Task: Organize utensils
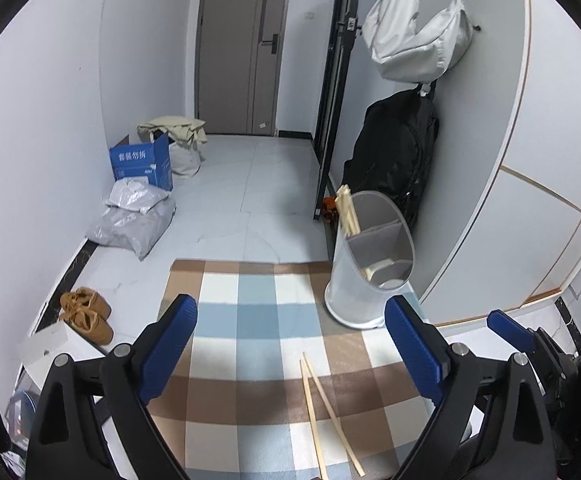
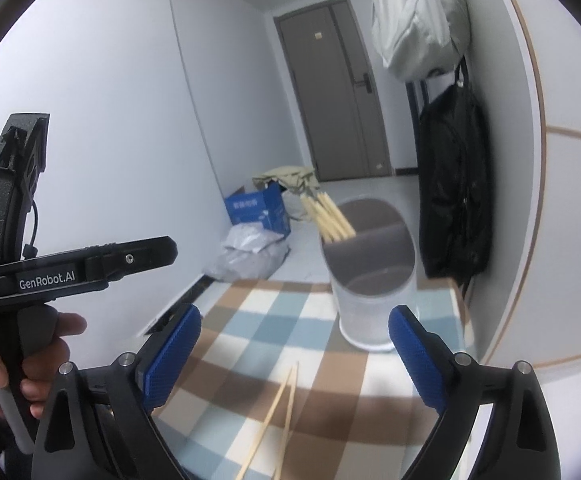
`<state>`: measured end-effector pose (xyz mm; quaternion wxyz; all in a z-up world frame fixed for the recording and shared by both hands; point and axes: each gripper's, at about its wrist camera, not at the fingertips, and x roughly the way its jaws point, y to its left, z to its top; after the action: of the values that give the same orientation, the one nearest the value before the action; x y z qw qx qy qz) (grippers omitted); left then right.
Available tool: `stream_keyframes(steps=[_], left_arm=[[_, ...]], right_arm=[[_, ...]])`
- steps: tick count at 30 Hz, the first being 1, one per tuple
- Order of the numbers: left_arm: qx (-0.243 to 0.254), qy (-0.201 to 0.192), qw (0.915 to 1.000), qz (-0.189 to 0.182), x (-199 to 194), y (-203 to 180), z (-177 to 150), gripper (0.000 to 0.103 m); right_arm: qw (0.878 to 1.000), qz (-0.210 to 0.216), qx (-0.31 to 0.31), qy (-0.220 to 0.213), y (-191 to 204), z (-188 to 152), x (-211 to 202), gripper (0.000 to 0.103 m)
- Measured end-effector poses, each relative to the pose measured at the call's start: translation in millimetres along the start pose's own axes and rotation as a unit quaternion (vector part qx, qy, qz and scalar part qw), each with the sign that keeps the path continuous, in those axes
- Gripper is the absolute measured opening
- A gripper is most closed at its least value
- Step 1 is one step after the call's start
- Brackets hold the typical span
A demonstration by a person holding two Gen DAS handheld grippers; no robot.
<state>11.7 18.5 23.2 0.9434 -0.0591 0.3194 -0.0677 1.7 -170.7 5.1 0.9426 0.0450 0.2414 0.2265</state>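
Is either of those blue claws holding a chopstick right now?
No, the left gripper and the right gripper are both open and empty, and the two loose chopsticks lie on the checked cloth.

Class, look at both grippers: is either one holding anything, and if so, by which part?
Nothing is held. The left gripper and right gripper are both open; the two loose wooden chopsticks lie untouched on the checked cloth.

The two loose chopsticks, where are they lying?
In both wrist views the two loose chopsticks lie on the checked cloth, in front of the white utensil holder, with no gripper touching them.
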Motion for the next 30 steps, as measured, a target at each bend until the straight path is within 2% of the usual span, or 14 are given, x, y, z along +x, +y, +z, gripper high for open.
stream_keyframes(steps=[5,11,13,15,21,30], left_arm=[[-0.003,0.008,0.9999,0.01,11.2,8.9,-18.1,0.092],[-0.01,0.034,0.9993,0.015,27.4,22.8,-36.7,0.092],[-0.004,0.052,0.9982,0.031,34.9,27.5,-41.8,0.092],[-0.016,0.067,0.9974,0.02,38.4,32.7,-40.9,0.092],[-0.023,0.071,0.9967,0.033,43.3,41.8,-34.5,0.092],[-0.053,0.066,0.9959,0.032,44.4,68.8,-26.2,0.092]], right_arm=[[1.0,-0.002,0.003,0.028,1.0,-15.8,11.1,0.096],[0.996,-0.011,-0.002,0.093,3.8,-33.0,39.6,0.095],[0.993,-0.013,-0.004,0.118,4.2,-38.9,51.0,0.085],[0.99,-0.014,-0.006,0.143,4.5,-43.4,63.3,0.077],[0.979,-0.022,-0.003,0.201,2.4,-52.6,95.3,0.07],[0.959,-0.029,-0.054,0.276,12.1,-55.1,147.8,0.065]])
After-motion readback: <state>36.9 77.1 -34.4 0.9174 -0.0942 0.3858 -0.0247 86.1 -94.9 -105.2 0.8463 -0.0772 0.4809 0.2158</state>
